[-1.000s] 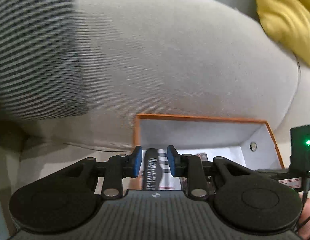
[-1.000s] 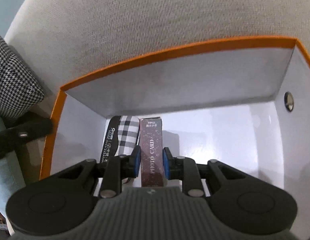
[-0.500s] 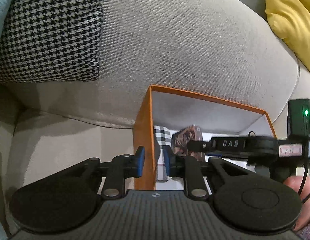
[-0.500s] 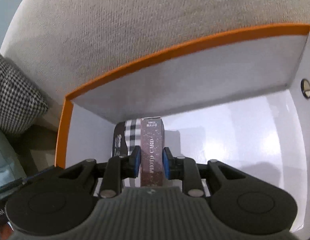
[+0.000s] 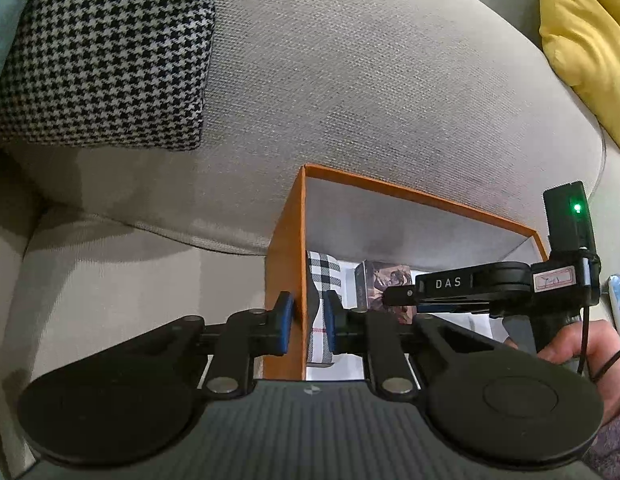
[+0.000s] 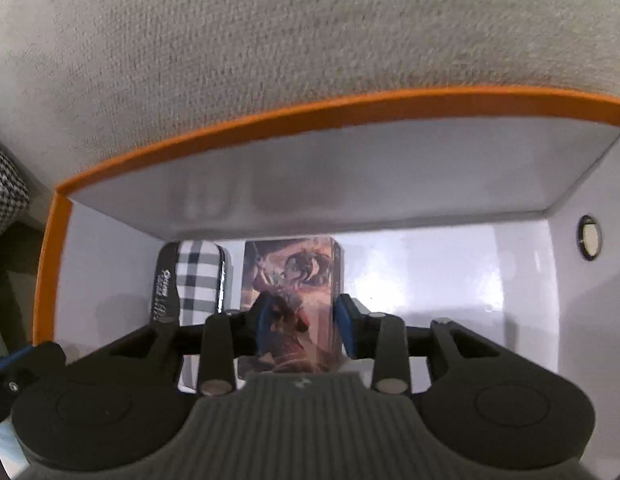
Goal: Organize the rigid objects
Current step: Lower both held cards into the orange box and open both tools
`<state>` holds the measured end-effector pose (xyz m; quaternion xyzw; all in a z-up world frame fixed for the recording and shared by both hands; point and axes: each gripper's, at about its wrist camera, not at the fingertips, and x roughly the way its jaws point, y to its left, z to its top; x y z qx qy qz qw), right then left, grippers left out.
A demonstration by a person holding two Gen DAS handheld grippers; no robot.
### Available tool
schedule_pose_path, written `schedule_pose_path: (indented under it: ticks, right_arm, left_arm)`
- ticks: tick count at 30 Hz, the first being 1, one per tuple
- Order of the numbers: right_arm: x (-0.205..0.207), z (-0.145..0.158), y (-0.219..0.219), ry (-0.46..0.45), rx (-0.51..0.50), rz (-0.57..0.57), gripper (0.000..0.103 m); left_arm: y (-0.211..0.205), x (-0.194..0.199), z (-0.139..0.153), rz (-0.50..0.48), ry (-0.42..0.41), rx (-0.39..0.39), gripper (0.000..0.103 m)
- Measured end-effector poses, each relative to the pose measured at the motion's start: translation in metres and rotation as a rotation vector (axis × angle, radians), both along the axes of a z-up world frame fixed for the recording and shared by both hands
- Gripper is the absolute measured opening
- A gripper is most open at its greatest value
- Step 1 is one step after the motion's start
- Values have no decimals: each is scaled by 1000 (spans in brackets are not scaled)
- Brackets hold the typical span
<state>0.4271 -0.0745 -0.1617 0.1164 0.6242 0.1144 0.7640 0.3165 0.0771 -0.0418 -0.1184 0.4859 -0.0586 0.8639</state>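
Left tongs (image 5: 307, 317) nearly closed; right tongs (image 6: 302, 322) spread wider, apparently released.

Right gripper (image 6: 298, 322) jaws, half second ago clamped on narrow spine of photo card box (image 6: 292, 280), now spread wide; box turned, broad illustrated face showing between pads, contact unclear. Left gripper (image 5: 306, 322) moved from sofa side onto orange box wall (image 5: 288, 280), now straddling it.
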Motion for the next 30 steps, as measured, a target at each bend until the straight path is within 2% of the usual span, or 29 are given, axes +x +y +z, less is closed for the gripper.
schedule_pose_path:
  ticks: [5, 7, 14, 16, 20, 23, 27, 30]
  right_arm:
    - [-8, 1, 19, -1, 40, -33, 34]
    - [-11, 0, 25, -14, 24, -43, 34]
    - [-48, 22, 47, -57, 3, 93, 37]
    - [-60, 28, 59, -39, 15, 158, 37]
    - [-76, 25, 87, 61, 54, 243, 31]
    - [-84, 15, 111, 105, 22, 285, 29]
    - [-70, 2, 129, 103, -2, 273, 21]
    - [-62, 2, 136, 62, -33, 248, 19]
  left_arm:
    - [3, -2, -1, 11, -4, -14, 18]
    - [3, -3, 0, 10, -7, -15, 18]
    - [6, -12, -1, 30, -23, -24, 18]
    - [8, -16, -3, 46, -29, -37, 18]
    - [11, -24, -5, 70, -39, -28, 19]
    - [15, -29, -7, 83, -41, -49, 19]
    - [19, -32, -7, 91, -52, -74, 21]
    - [19, -34, -7, 89, -60, -77, 21]
